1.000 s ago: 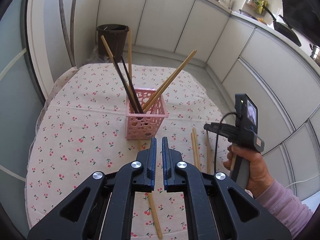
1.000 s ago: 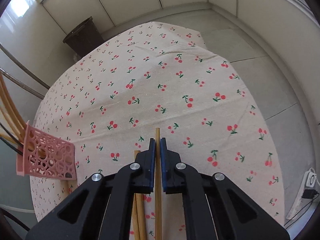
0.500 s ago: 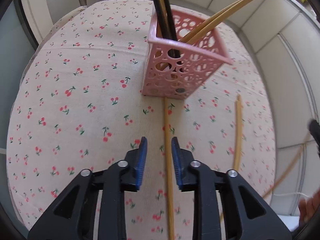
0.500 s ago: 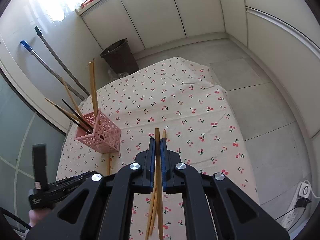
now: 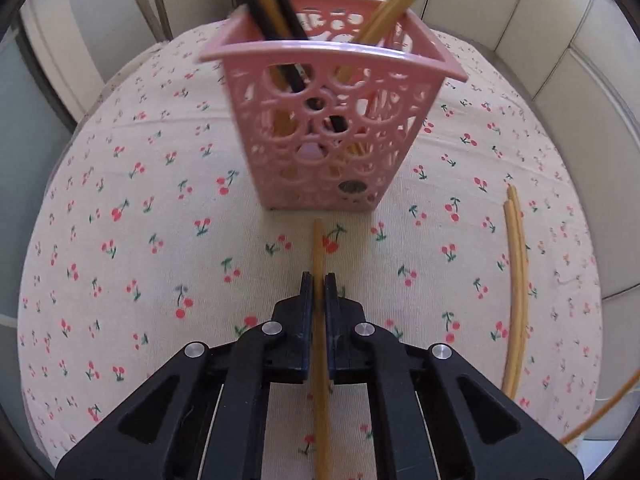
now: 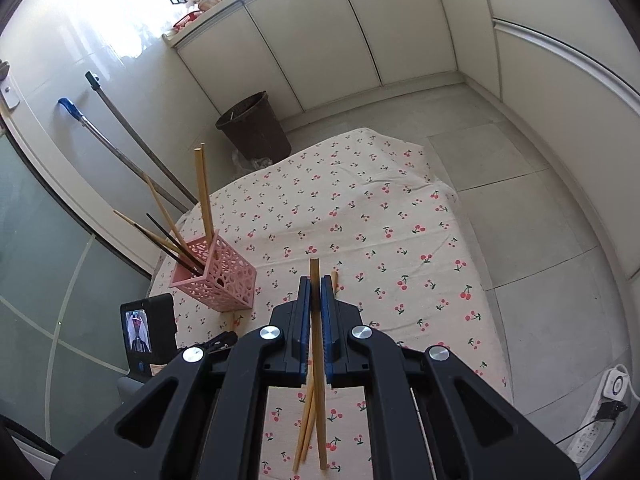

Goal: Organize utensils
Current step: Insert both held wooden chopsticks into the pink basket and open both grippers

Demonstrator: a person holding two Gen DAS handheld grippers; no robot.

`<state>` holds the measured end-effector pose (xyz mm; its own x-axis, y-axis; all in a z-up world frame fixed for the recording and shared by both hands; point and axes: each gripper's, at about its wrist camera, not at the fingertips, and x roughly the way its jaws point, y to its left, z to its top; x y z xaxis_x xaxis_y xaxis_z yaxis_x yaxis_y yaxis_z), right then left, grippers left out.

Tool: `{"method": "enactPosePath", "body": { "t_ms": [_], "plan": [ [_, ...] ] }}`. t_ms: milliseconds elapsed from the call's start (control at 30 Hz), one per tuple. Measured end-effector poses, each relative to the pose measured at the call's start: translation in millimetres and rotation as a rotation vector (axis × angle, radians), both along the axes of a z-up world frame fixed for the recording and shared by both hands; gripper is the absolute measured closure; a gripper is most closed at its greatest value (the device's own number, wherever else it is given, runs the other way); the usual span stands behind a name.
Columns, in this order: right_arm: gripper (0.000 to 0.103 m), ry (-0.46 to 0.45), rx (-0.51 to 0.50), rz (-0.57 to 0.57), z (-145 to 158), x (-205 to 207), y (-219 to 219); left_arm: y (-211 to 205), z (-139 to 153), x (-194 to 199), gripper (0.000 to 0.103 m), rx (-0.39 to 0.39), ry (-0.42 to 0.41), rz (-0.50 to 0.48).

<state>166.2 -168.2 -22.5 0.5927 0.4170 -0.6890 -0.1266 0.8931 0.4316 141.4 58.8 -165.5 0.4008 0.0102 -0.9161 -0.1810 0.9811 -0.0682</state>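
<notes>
Left wrist view: the left gripper (image 5: 319, 280) points steeply down at the tabletop (image 5: 120, 280), which is covered by a cherry-print cloth. Its jaws have just closed on 1 wooden chopstick (image 5: 319, 248) that lies on the cloth, its far tip just short of the pink basket (image 5: 332, 128). The basket stands upright on the far side and holds several wooden and black chopsticks. 2 loose chopsticks (image 5: 516, 280) lie side by side on the cloth to the right.

Right wrist view: the right gripper (image 6: 316, 288) is raised above the tabletop, its jaws clamped on 1 light wooden chopstick (image 6: 316, 320). The pair of chopsticks (image 6: 306, 428) lies on the cloth beneath it. A dark bin (image 6: 254, 128) stands on the floor beyond the tabletop.
</notes>
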Motion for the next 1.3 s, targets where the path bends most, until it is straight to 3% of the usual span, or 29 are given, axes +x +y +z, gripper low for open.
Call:
{"method": "enactPosePath", "body": {
  "t_ms": [100, 233, 400, 633, 800, 1133, 1300],
  "plan": [
    [0.098, -0.012, 0.016, 0.014, 5.6, -3.7, 4.4, 16.0, 18.3, -19.4, 0.098, -0.103, -0.042, -0.003],
    [0.098, -0.034, 0.037, 0.022, 14.8, -7.2, 7.4, 29.3, 67.3, -47.9, 0.098, -0.198, -0.16, -0.048],
    [0.098, -0.062, 0.054, 0.03, 28.5, -11.4, 11.8, 25.8, 121.9, -69.6, 0.098, -0.19, -0.279, -0.112],
    [0.098, -0.106, 0.078, 0.037, 46.7, -16.3, 14.9, 21.7, 160.2, -85.8, 0.098, -0.184, -0.375, -0.143],
    [0.098, -0.098, 0.13, 0.012, 50.1, -8.7, 6.2, 26.1, 183.8, -73.1, 0.098, -0.2, -0.434, -0.107],
    [0.098, -0.086, 0.199, -0.015, 54.8, 0.8, -12.0, 51.0, 274.6, -40.1, 0.098, -0.237, -0.641, 0.013],
    [0.098, -0.072, 0.217, -0.012, 53.8, 6.0, -12.4, 61.9, 282.6, -27.1, 0.098, -0.232, -0.677, 0.063]
  ]
}}
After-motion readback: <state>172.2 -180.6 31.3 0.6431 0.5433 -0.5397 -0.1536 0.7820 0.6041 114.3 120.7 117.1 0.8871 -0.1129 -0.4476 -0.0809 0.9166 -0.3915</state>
